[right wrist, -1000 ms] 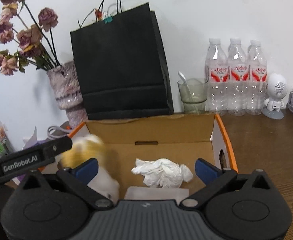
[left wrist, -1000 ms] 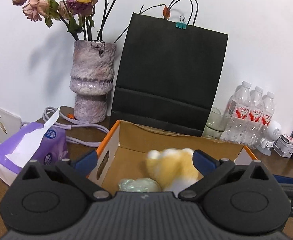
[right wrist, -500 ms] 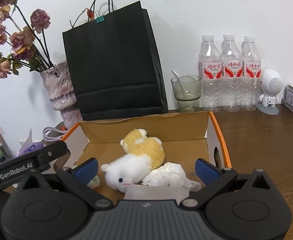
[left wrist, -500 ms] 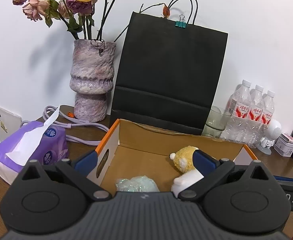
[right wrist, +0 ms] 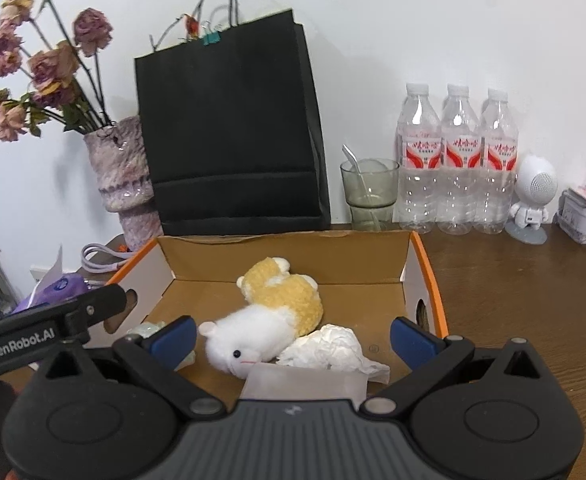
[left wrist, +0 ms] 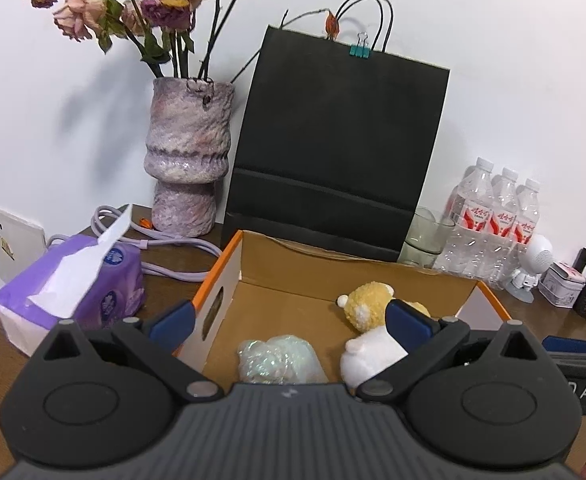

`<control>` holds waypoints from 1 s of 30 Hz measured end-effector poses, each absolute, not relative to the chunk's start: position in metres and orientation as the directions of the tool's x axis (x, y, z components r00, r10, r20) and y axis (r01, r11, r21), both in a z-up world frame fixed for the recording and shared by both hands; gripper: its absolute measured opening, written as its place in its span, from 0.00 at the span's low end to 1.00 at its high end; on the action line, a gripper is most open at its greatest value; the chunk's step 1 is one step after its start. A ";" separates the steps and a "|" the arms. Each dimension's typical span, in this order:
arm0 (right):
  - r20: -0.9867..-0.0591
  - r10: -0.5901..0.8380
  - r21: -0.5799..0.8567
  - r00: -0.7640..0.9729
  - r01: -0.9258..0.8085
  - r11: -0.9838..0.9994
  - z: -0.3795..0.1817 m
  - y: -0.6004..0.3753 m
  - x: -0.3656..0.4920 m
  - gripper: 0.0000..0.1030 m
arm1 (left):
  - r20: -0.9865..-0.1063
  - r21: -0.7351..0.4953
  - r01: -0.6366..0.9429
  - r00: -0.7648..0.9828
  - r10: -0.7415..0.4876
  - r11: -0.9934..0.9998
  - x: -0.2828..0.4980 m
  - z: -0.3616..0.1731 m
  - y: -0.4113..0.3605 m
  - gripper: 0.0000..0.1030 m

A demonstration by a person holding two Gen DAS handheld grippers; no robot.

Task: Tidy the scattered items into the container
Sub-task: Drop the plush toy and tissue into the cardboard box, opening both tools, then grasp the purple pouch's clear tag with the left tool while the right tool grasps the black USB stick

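Note:
An open cardboard box with orange edges [left wrist: 221, 276] [right wrist: 429, 276] sits in front of both grippers. Inside lie a yellow and white plush toy [right wrist: 273, 308] [left wrist: 367, 306], a crumpled white tissue [right wrist: 327, 348], a pale green crinkled plastic wad [left wrist: 279, 362] and a flat translucent packet [right wrist: 305, 380]. My left gripper [left wrist: 289, 320] is open and empty above the box's near left side. My right gripper [right wrist: 293, 334] is open and empty above the box's near edge. The left gripper's body [right wrist: 49, 332] shows at the left of the right wrist view.
A purple tissue pack [left wrist: 73, 284] and lilac cable [left wrist: 165, 244] lie left of the box. A vase of dried roses [left wrist: 189, 160], a black paper bag [left wrist: 333, 152], a glass [right wrist: 369, 192], three water bottles [right wrist: 457, 160], a white robot figure [right wrist: 533, 200] and a tin [right wrist: 585, 216] stand behind on the wooden table [right wrist: 533, 300].
The plush toy dropped from the left gripper into the box and now lies still. Both grippers have drawn back slightly from the box.

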State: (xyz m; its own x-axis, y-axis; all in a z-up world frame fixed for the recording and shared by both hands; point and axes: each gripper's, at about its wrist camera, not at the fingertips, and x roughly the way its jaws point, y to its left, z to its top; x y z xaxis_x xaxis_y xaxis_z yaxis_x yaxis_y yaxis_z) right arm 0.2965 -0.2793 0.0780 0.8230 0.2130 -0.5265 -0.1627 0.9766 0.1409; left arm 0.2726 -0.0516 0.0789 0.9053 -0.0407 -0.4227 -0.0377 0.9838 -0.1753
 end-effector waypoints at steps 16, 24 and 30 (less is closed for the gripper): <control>-0.492 0.173 0.027 0.853 -0.183 0.983 0.075 -0.300 0.177 1.00 | -0.471 -0.124 0.069 0.874 -0.120 0.990 0.175 0.062 -0.026 1.00; -0.576 0.188 0.001 0.796 -0.229 0.973 0.026 -0.292 0.149 1.00 | -0.556 -0.124 0.118 0.814 -0.168 0.985 0.168 0.031 -0.034 1.00; -0.614 0.198 -0.019 0.764 -0.266 0.964 0.002 -0.277 0.145 1.00 | -0.590 -0.138 0.183 0.774 -0.230 0.973 0.148 0.016 -0.045 1.00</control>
